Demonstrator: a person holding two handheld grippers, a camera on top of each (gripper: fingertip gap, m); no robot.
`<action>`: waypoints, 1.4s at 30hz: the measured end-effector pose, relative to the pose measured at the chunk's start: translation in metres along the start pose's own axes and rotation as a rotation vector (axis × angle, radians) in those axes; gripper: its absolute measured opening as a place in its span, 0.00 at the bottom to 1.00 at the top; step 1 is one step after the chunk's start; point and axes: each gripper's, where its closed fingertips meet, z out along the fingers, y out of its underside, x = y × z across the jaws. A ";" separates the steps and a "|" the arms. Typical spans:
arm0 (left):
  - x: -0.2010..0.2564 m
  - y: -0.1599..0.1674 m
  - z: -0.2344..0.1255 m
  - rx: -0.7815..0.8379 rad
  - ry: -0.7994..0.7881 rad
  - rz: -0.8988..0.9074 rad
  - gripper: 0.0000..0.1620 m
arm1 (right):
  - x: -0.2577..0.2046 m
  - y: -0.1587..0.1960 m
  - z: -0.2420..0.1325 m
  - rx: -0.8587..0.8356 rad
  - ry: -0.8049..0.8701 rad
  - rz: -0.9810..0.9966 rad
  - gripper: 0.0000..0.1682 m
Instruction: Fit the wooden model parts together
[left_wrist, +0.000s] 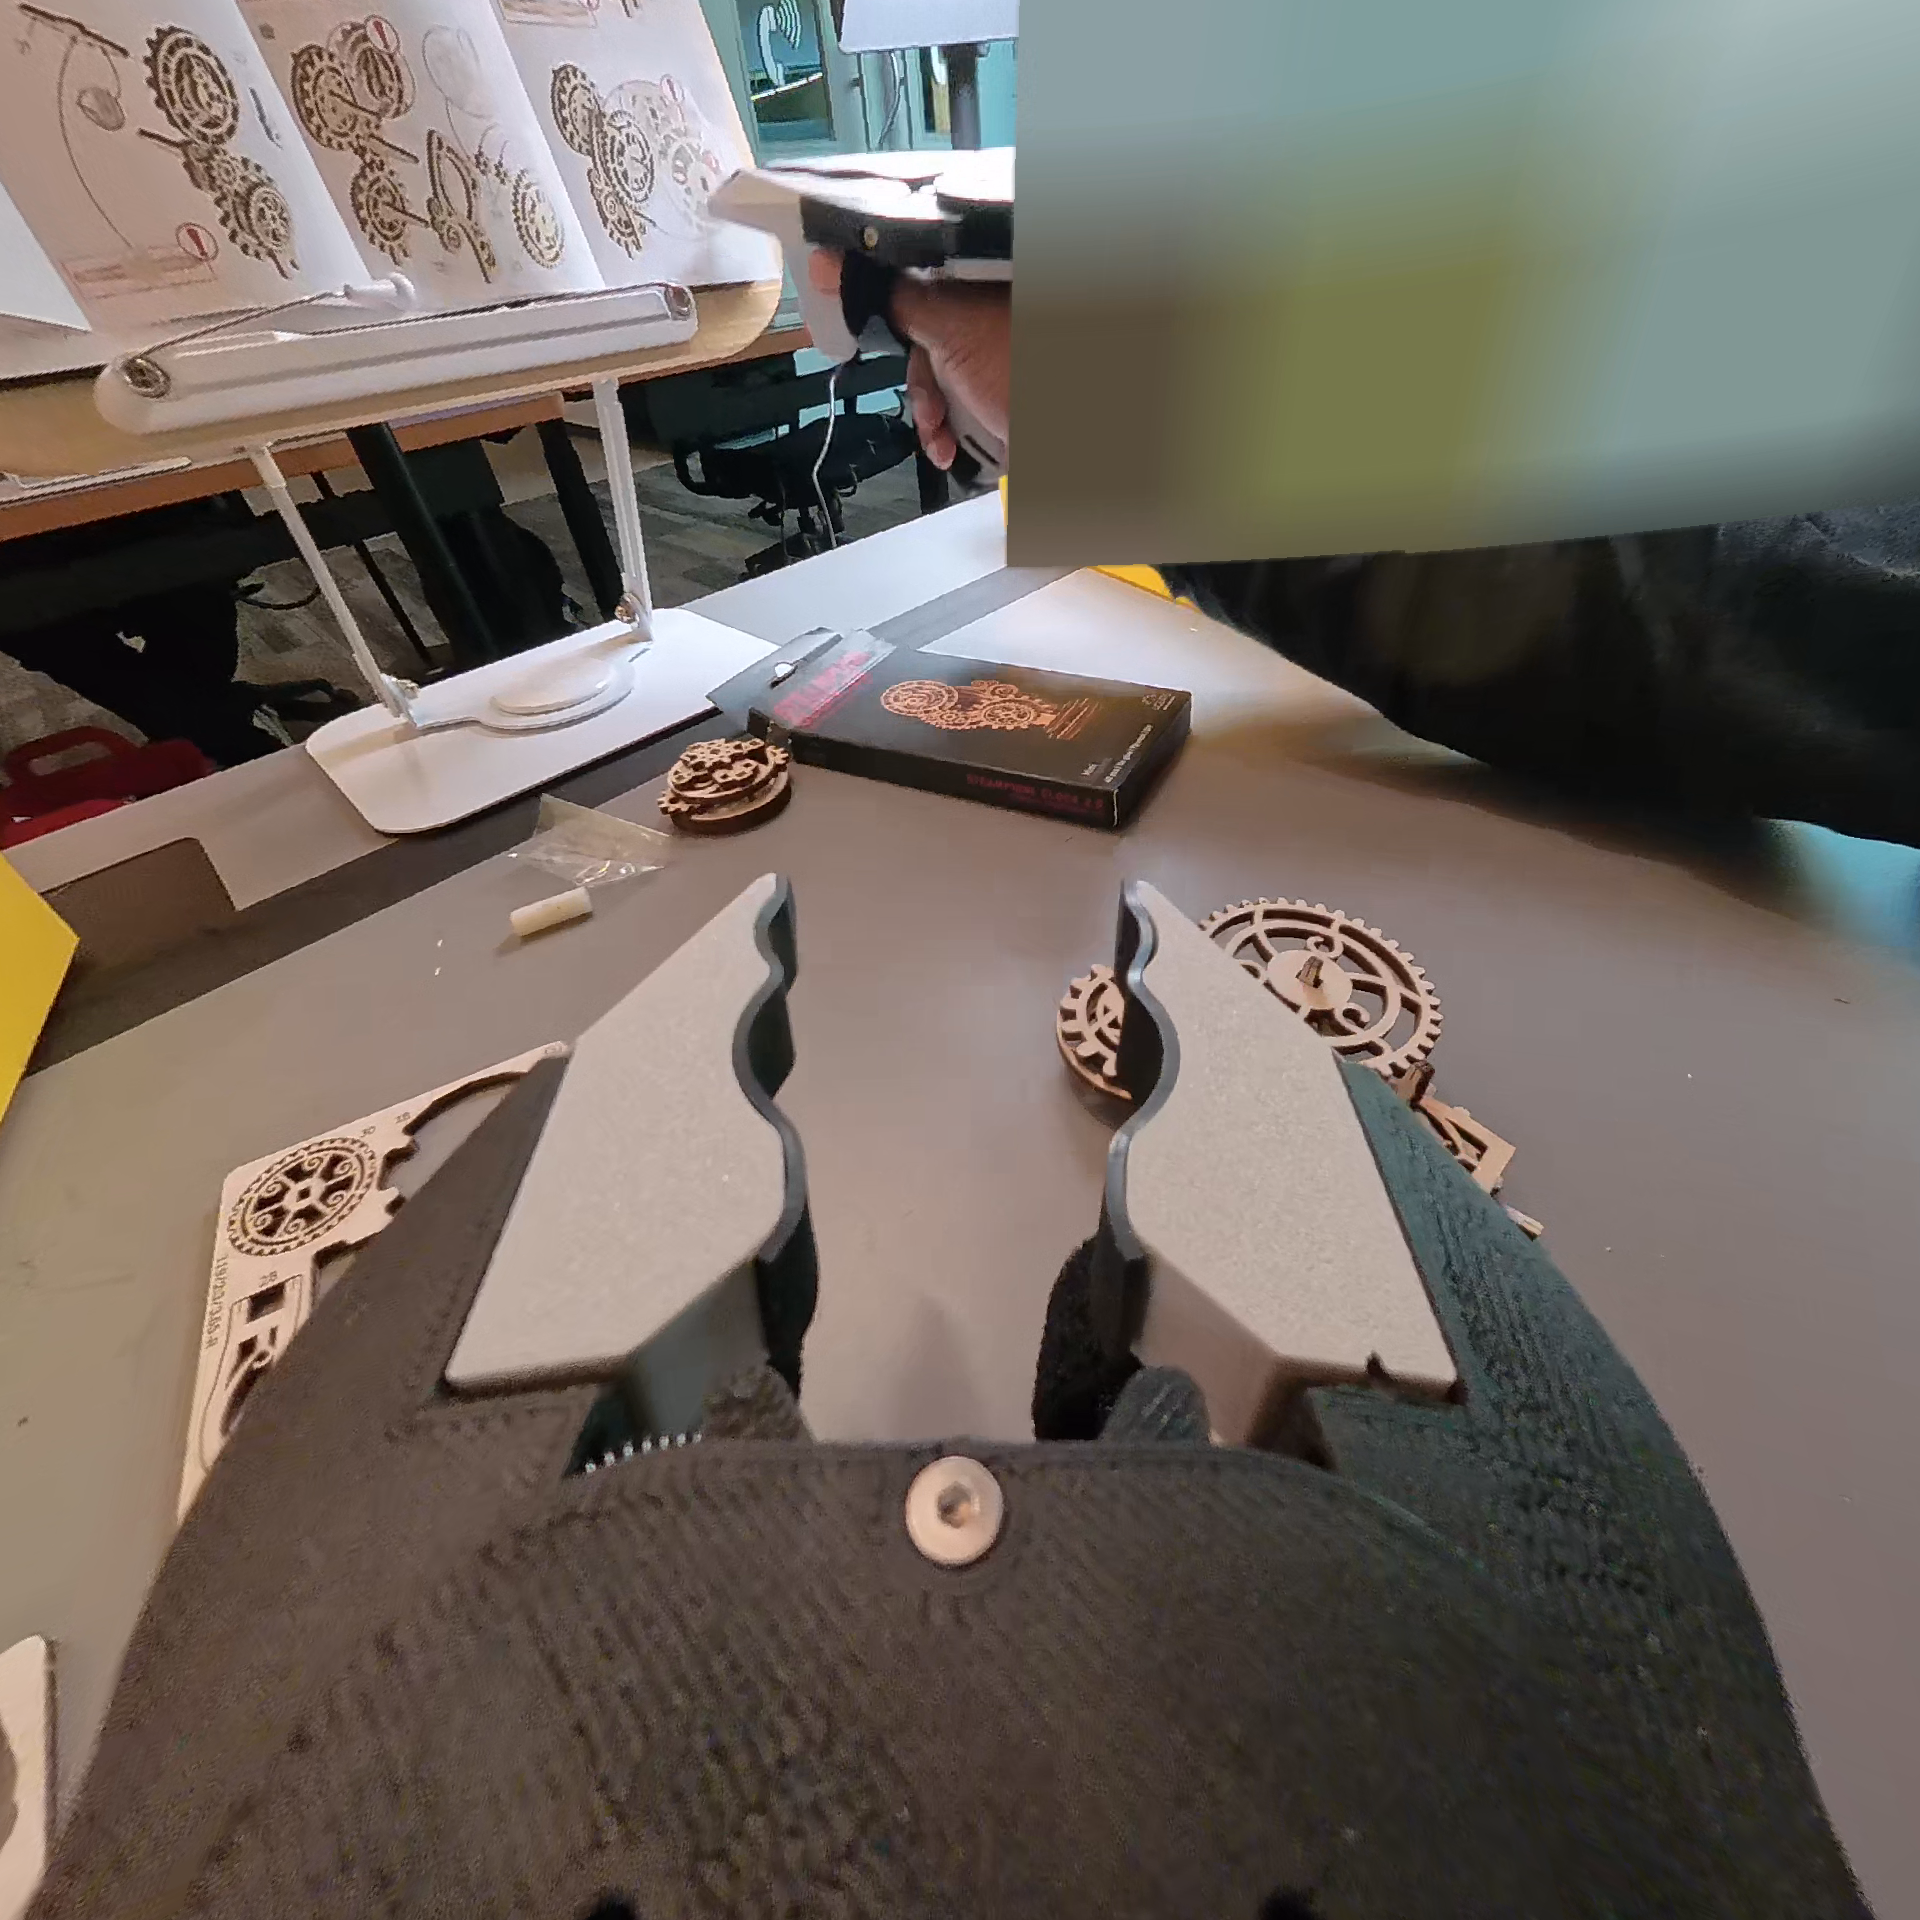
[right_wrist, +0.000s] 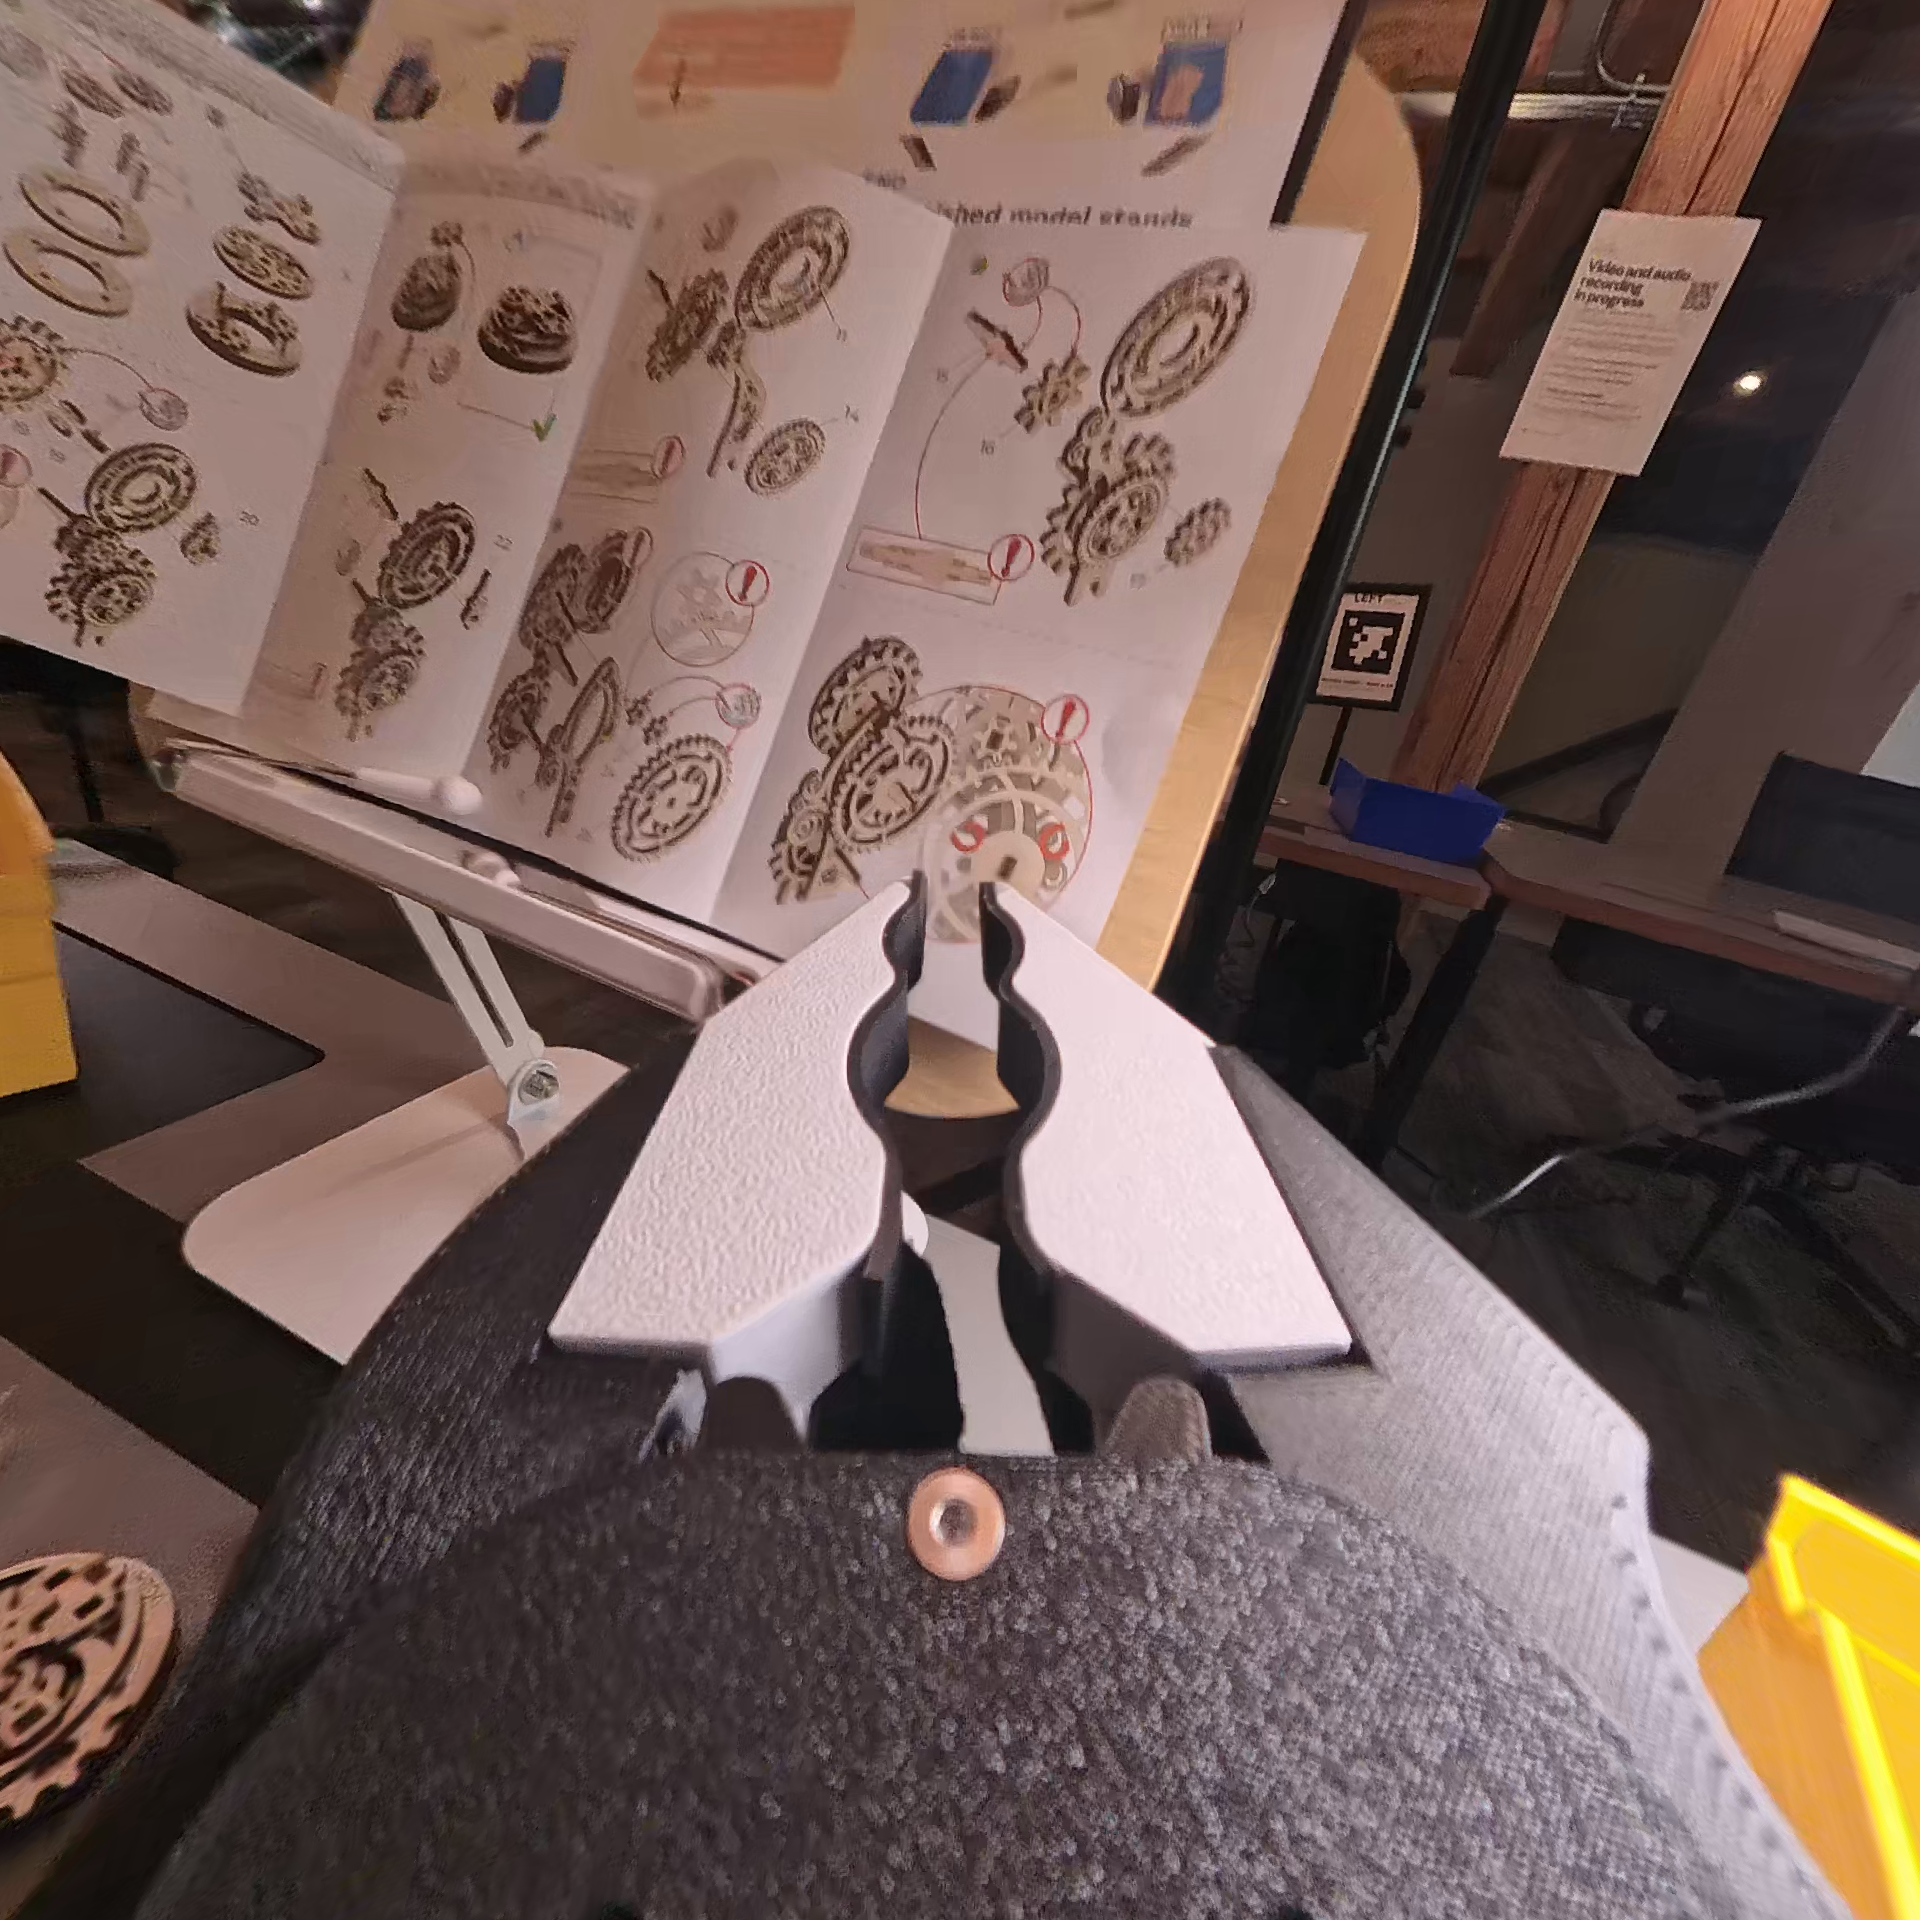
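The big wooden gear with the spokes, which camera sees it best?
The left wrist view. The big wooden gear lies flat on the grey table there, just right of the open left gripper, whose finger hides its near-left edge. The right wrist view points up at the instruction sheets and does not show it.

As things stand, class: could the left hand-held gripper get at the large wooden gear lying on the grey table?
Probably yes. The left hand-held gripper is open and empty, and the large wooden gear lies flat just beyond its right finger, with nothing over it.
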 end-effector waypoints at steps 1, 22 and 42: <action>-0.002 0.000 -0.001 -0.003 -0.007 -0.001 0.37 | -0.004 -0.012 -0.004 0.025 -0.012 -0.017 0.06; 0.020 0.034 -0.037 -0.123 0.194 0.106 0.37 | -0.267 0.063 -0.304 -0.873 -0.706 -0.034 0.47; 0.089 0.079 -0.038 -0.450 0.836 0.178 0.57 | -0.321 0.039 -0.333 -0.631 -1.180 -0.017 0.39</action>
